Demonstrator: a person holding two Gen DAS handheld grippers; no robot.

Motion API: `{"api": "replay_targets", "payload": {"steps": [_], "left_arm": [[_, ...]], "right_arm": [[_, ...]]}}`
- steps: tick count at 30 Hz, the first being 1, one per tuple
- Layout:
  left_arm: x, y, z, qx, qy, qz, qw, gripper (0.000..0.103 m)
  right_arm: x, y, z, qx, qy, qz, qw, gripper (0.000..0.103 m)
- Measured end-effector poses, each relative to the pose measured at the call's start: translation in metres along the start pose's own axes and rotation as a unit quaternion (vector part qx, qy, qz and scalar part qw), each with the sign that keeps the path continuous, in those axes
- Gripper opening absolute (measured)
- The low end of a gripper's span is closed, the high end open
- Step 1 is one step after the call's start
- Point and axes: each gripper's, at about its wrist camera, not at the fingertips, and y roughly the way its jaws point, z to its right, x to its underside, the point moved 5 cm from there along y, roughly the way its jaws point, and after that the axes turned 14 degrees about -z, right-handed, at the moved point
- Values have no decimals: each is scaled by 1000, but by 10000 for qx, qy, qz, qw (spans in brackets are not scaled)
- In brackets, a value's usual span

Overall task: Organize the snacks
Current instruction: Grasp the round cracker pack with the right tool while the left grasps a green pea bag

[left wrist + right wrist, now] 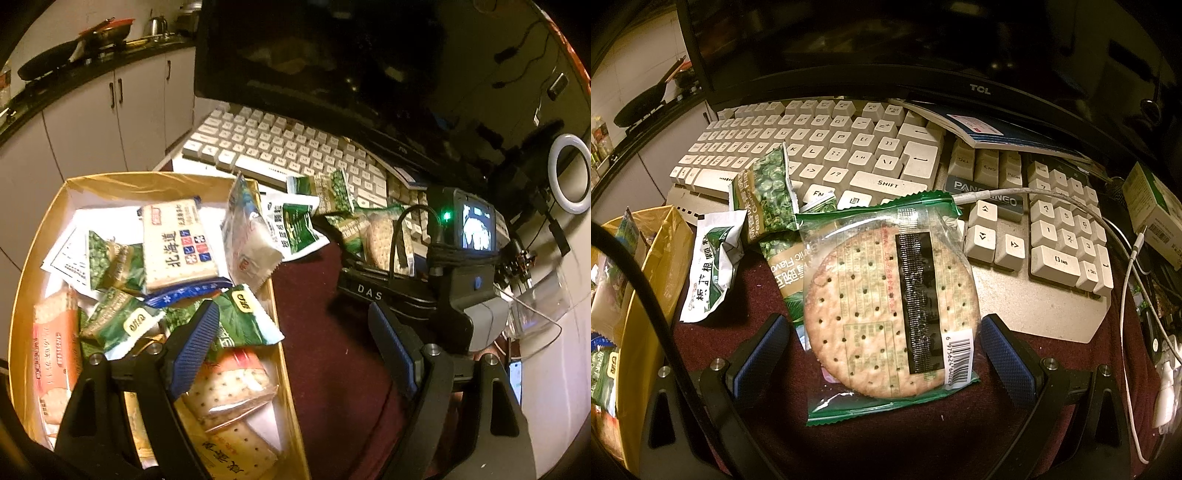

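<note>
Clear-wrapped cracker pack [892,314]: a round cracker in a green-edged wrapper, lying flat on the maroon cloth [923,435], its top edge up against the keyboard [849,147].
Right gripper [886,354]: fingers spread wide, one on each side of the cracker pack, neither pad clearly touching the wrapper.
Green pea packets [768,192]: just left of the cracker pack, one leaning on the keyboard's front edge, another partly under the cracker wrapper.
White-and-green sachet [714,258]: crumpled, beside the pea packets, near the box wall.
Cardboard box [55,206]: left of the cloth, holding a heap of cracker packs, pea packets and a white paper.
Left gripper [291,350]: fingers spread apart and holding nothing, the left finger [195,347] over the box contents, the other over the cloth.
Monitor [979,88]: dark, behind the keyboard.
Booklet [979,133]: resting on the keyboard's upper right keys.
</note>
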Motion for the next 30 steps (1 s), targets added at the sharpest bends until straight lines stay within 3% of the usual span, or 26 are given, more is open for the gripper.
{"api": "replay_targets", "payload": {"steps": [3, 5, 8, 12, 14, 17, 19, 22, 24, 25, 26, 30], "left_arm": [[-2, -1, 3, 50, 50, -7, 10000, 83], [-4, -5, 5, 35, 128, 53, 9999, 83], [-9, -7, 6, 62, 124, 70, 9999, 83], [-17, -5, 11, 119, 124, 47, 9998, 83], [-22, 1, 18, 203, 199, -20, 9996, 83], [-25, 13, 24, 244, 198, -198, 9993, 83], [-24, 16, 24, 219, 154, -228, 9994, 83], [-23, 13, 24, 203, 132, -166, 9996, 83], [-24, 13, 24, 175, 90, -173, 9997, 83], [-25, 14, 25, 160, 82, -194, 9997, 83], [-26, 15, 26, 137, 82, -215, 9996, 83], [-32, 25, 40, 335, 192, -515, 9979, 83]], "right_arm": [[1, -4, 3, -234, -169, -76, 9996, 102], [4, -19, 19, -861, 100, 27, 9962, 97], [10, -43, 49, -1754, 672, 333, 9816, 97], [2, -43, 53, -1594, 458, 267, 9858, 84], [-5, -33, 46, -1604, 281, 139, 9866, 67], [-11, -11, 37, -1946, 271, -227, 9802, 68], [-13, -12, 28, -1807, 160, -117, 9833, 68], [-10, -11, 11, -1603, 37, -200, 9869, 88], [-11, -8, 4, -1251, -81, -55, 9921, 88], [-10, -8, 1, -1151, -138, -33, 9932, 82], [-10, -10, 1, -1176, -153, -38, 9929, 75], [-2, -20, 19, -1467, 113, -61, 9891, 75]]}}
